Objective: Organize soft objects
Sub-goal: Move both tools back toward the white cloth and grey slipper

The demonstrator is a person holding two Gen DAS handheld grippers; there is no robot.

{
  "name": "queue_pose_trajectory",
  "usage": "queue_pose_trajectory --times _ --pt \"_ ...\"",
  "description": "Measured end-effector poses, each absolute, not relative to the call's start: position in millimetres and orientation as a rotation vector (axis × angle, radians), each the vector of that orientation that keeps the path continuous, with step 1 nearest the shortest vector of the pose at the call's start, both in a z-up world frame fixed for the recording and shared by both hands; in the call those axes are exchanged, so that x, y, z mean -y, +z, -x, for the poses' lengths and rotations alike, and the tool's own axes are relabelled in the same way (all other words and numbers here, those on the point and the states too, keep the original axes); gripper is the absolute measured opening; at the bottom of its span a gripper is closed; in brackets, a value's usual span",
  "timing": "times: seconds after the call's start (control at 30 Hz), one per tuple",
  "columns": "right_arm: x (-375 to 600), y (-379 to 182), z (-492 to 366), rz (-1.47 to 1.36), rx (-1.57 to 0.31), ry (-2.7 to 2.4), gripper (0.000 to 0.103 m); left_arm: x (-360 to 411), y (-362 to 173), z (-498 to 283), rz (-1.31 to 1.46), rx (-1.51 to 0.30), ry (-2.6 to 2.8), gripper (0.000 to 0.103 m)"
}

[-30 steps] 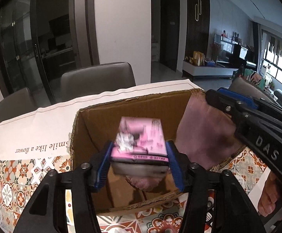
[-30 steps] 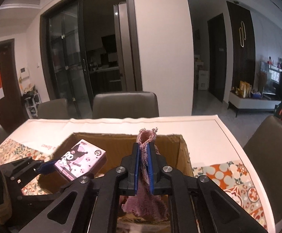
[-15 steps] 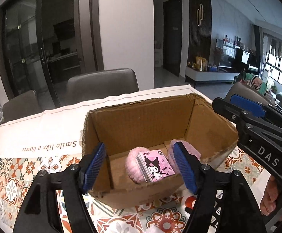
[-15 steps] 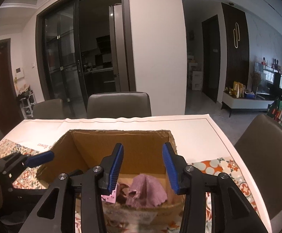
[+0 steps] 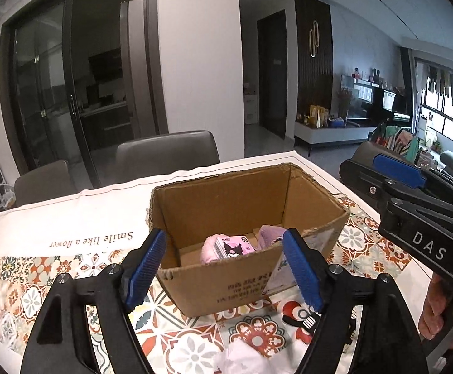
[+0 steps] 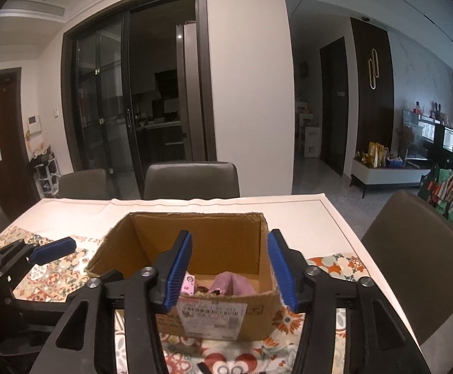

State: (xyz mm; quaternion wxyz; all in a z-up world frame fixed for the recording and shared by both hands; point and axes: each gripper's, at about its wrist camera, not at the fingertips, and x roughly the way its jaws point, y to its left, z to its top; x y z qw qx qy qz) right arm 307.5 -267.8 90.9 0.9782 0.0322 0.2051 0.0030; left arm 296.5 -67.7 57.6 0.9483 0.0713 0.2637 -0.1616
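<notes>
L wrist: tissue pack (image 5: 234, 247) beyond gripper (image 5: 224, 268)

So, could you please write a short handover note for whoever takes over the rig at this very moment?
Left gripper: open, empty, held in front of the cardboard box.
Right gripper: open, empty, at the box's near side.
In the box: pink tissue pack, a pink soft item beside it, and the mauve cloth.
Done: those three items are boxed.
Left: something white and soft lies on the patterned tablecloth near the left gripper; it probably goes in next.
</notes>
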Motion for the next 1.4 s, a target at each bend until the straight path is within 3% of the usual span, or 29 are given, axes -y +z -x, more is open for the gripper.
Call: queue_pose_trajectory --times 0.67,1.4 --pt "272.6 78.6 -247.4 -0.135 -0.415 -0.019 0.055 55.9 48.4 -231.0 -0.124 -0.486 -0.287 0.078" --pt "273.9 21.5 -210.9 -0.195 -0.549 -0.065 0.055 52.0 -9.2 -190.4 -0.131 -0.543 -0.319 0.078"
